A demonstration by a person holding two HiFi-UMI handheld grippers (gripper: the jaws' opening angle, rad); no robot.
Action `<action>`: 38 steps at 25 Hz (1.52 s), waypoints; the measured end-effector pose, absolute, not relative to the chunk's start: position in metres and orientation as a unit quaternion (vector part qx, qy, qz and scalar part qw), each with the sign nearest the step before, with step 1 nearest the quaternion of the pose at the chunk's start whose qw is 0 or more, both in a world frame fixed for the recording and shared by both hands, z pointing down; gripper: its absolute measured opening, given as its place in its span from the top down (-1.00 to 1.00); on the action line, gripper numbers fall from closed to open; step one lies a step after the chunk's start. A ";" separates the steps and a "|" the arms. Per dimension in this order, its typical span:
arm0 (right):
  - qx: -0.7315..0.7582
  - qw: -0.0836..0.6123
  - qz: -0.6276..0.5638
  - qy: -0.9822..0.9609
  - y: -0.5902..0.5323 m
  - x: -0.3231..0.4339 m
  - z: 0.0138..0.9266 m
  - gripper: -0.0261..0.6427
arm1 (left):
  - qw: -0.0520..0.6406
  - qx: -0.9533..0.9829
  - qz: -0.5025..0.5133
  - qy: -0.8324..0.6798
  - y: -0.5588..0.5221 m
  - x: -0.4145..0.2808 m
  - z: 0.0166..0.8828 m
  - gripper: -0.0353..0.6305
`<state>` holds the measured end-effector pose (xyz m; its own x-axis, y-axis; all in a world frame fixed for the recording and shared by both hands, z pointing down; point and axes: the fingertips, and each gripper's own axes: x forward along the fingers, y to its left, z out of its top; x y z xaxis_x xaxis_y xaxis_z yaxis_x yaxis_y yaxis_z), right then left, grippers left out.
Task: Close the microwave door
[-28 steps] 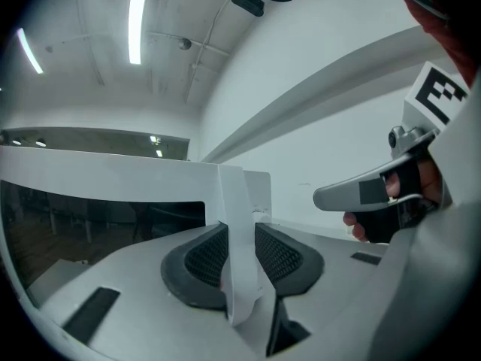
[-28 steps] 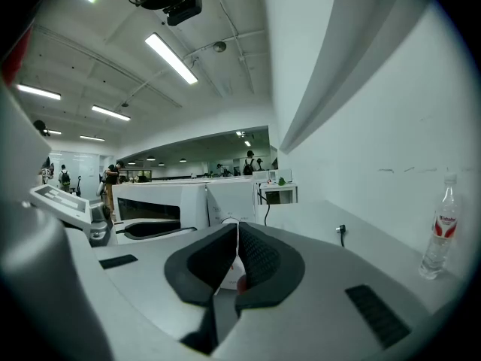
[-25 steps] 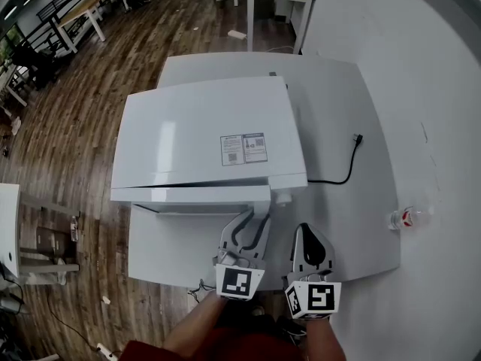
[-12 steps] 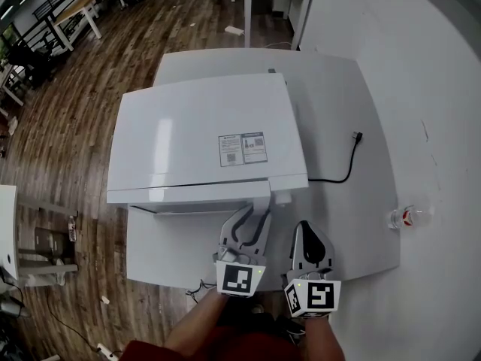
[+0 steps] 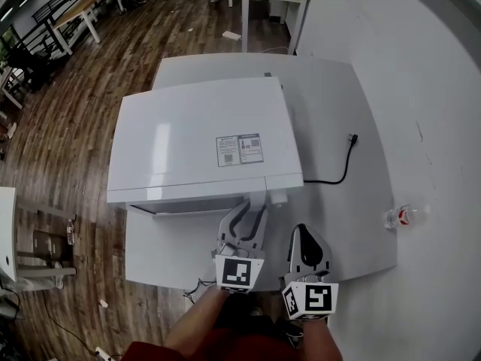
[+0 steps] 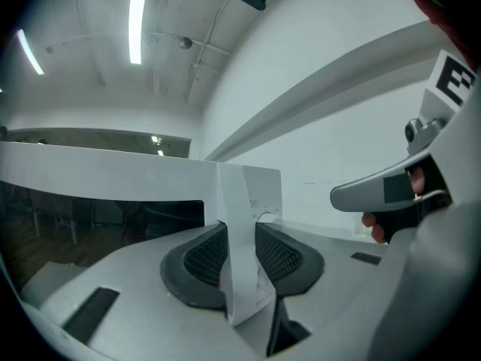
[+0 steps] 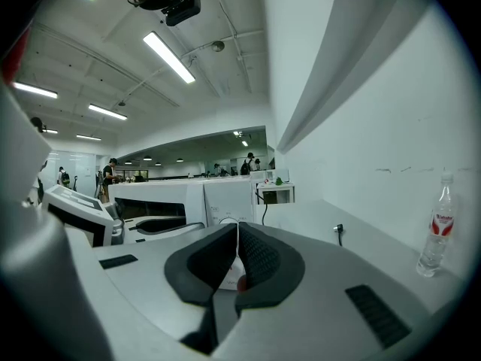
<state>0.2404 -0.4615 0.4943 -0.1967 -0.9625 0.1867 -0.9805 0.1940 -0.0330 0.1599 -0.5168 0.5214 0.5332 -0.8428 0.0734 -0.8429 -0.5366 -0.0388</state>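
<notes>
1 final push remains: left gripper [image 5: 254,205] pinches the white metal microwave door [image 6: 248,194], seemingly almost shut; right gripper [image 7: 237,248] idles, jaws pressed together.

A water bottle [image 5: 402,216] and a black cord [image 5: 347,160] rest on the grey table [image 5: 331,96].

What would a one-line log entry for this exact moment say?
left gripper: shut on microwave door edge | right gripper: shut, empty, idle beside it | door: looks nearly closed
</notes>
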 end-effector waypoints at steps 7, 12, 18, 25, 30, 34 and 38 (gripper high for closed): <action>0.622 0.056 0.062 -0.778 -0.449 0.237 0.485 0.83 | 0.009 0.870 0.047 -0.490 -0.500 0.151 0.517 0.51; 0.616 0.048 0.056 -0.784 -0.433 0.232 0.472 0.83 | -0.017 0.869 0.052 -0.491 -0.476 0.143 0.502 0.51; 0.602 0.028 0.040 -0.797 -0.393 0.220 0.448 0.83 | -0.028 0.852 0.041 -0.521 -0.430 0.120 0.475 0.52; 0.582 -0.004 0.014 -0.813 -0.324 0.207 0.417 0.83 | -0.051 0.826 0.029 -0.561 -0.348 0.088 0.436 0.63; 0.570 -0.025 0.007 -0.821 -0.271 0.196 0.397 0.83 | -0.057 0.808 0.020 -0.585 -0.283 0.067 0.412 0.65; 0.557 -0.035 0.000 -0.830 -0.240 0.184 0.381 0.83 | -0.055 0.799 0.033 -0.598 -0.245 0.052 0.402 0.65; 0.548 -0.046 -0.007 -0.835 -0.222 0.171 0.368 0.83 | -0.061 0.792 0.030 -0.607 -0.222 0.038 0.388 0.67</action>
